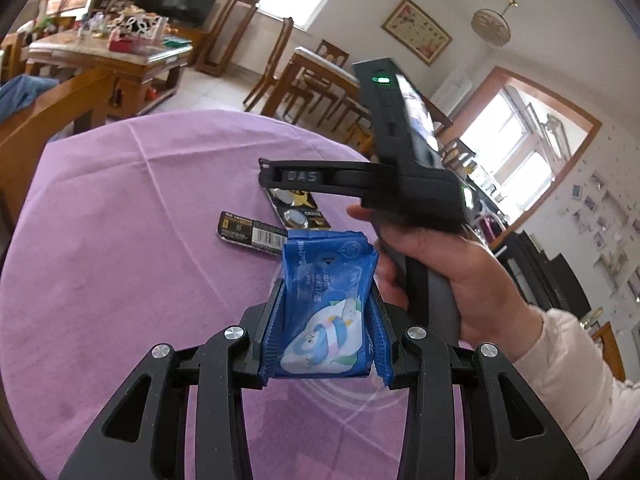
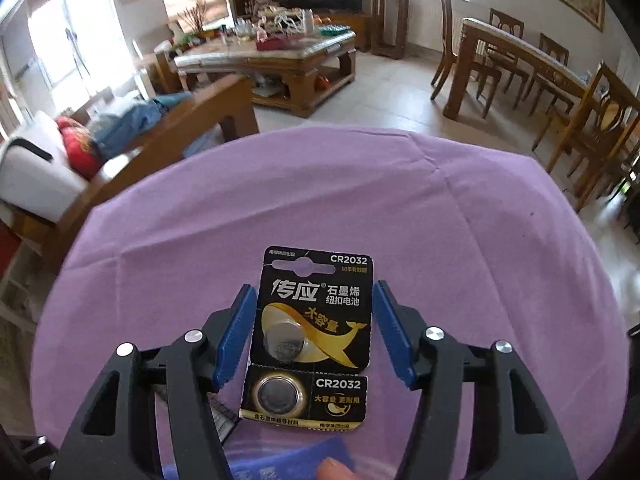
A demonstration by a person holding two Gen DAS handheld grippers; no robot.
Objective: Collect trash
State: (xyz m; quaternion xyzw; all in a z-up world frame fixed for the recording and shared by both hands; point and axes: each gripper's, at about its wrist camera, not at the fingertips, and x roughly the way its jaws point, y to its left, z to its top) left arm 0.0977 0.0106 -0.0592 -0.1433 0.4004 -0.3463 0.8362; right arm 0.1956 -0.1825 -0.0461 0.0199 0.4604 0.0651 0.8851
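Jaws: left gripper (image 1: 326, 320) clenched on blue packet (image 1: 326, 304); right gripper (image 2: 316, 332) released, straddling battery card (image 2: 316, 320) on table (image 2: 480, 240). Pickup step; next, squeeze card edges.

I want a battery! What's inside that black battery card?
The battery card shows two round coin batteries under clear bubbles. Its back, lying on the purple cloth, is hidden.

Battery card (image 2: 314, 336): "CR2032" twice. Blue packet (image 1: 324, 312): "OPEN". Right gripper (image 1: 276, 178): "DAS".
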